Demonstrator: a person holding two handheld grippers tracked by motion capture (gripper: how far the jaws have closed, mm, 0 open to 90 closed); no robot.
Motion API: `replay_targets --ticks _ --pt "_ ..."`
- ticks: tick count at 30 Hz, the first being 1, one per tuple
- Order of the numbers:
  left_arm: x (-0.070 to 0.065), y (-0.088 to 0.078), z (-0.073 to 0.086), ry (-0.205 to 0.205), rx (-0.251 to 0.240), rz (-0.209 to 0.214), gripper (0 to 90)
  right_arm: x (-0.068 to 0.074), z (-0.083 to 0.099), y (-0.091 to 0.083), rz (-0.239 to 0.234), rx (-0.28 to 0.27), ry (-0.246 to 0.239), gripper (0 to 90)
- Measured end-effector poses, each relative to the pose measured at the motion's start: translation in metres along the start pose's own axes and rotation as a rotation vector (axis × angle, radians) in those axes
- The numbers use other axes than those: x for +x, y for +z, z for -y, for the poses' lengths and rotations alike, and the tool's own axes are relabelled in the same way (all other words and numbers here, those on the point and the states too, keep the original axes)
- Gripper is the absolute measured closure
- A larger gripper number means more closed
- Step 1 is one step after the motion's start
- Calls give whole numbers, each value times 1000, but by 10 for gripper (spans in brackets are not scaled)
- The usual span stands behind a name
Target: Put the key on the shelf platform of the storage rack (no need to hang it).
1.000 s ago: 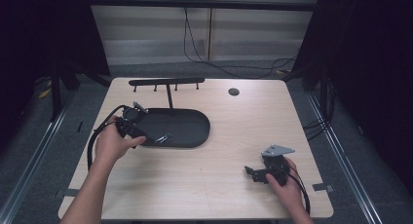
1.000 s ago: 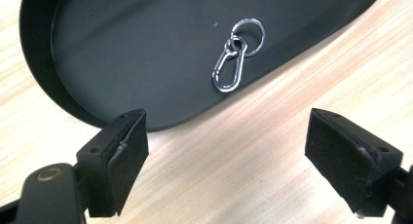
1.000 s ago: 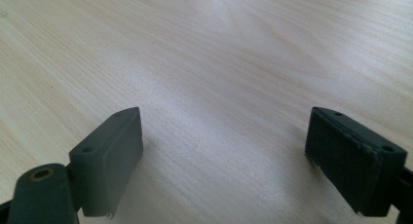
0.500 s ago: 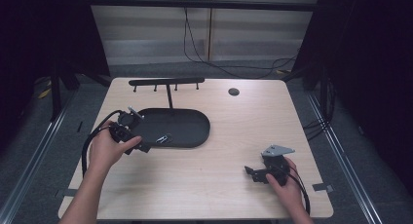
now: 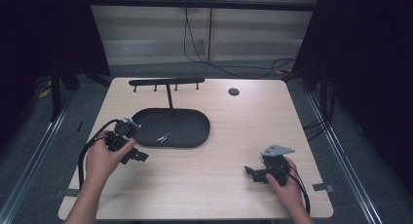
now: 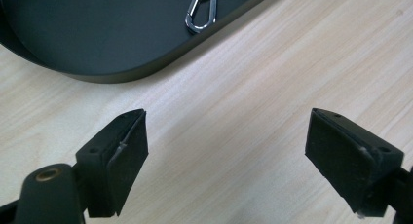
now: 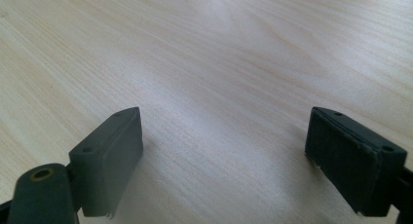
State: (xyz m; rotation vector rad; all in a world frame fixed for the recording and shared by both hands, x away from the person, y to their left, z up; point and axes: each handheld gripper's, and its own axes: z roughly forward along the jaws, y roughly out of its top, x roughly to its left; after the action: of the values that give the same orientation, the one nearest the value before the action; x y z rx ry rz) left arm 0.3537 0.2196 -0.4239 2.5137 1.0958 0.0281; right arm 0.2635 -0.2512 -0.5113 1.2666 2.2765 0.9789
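1. High view: the left gripper [image 5: 127, 148] sits on the table [image 5: 229, 131], just left of the near-left end of the black tray [image 5: 195, 136], jaws wide apart.
2. A silver clip [image 5: 164, 138] lies in the tray, just right of that gripper.
3. The right gripper [image 5: 263, 173] rests near the table's near-right corner, well apart from the tray, jaws wide.

Bright, evenly lit table [image 5: 224, 185], dark surroundings, soft shadows; slightly blurred close-ups.
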Motion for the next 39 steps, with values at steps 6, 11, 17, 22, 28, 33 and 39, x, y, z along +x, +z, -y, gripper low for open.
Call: replay_targets --ticks 6,11,17,22,28,33,39 --pt "-3 4 11 16 -8 -9 157 0 0 0 0 0 0 134" --pt "-5 9 19 13 -6 -1 158 0 0 0 0 0 0 134" --pt "-5 14 25 11 -14 3 158 0 0 0 0 0 0 134" --pt "-6 18 33 12 -19 -1 158 0 0 0 0 0 0 134" --pt "-7 21 41 6 -44 8 158 0 0 0 0 0 0 134" --pt "-7 24 44 12 -43 8 158 0 0 0 0 0 0 134" --pt "-7 29 50 8 -61 5 158 0 0 0 0 0 0 134"
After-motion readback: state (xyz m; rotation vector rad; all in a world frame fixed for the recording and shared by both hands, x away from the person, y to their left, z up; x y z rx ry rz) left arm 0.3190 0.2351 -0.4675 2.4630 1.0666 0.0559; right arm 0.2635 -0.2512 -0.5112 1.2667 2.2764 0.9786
